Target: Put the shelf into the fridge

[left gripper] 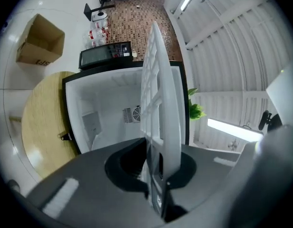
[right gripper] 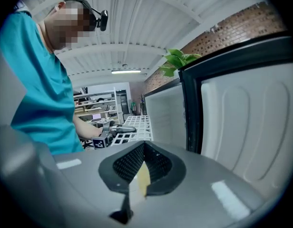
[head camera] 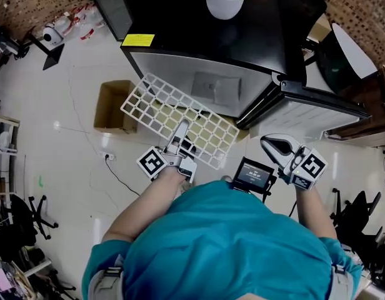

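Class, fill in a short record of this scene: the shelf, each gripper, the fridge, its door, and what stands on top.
shelf: white grid shelf, held tilted in front of the fridge, not yet inside
left gripper: shut on the shelf's near edge
right gripper: shut, empty
fridge: interior open
fridge door: swung open
on top: potted plant

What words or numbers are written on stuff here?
No text here can be read.
yellow sticker on top of the fridge: too small to read.
Print on the cardboard box: blurred.
small screen: too small to read.
marker cube: black-and-white pattern only, no words.
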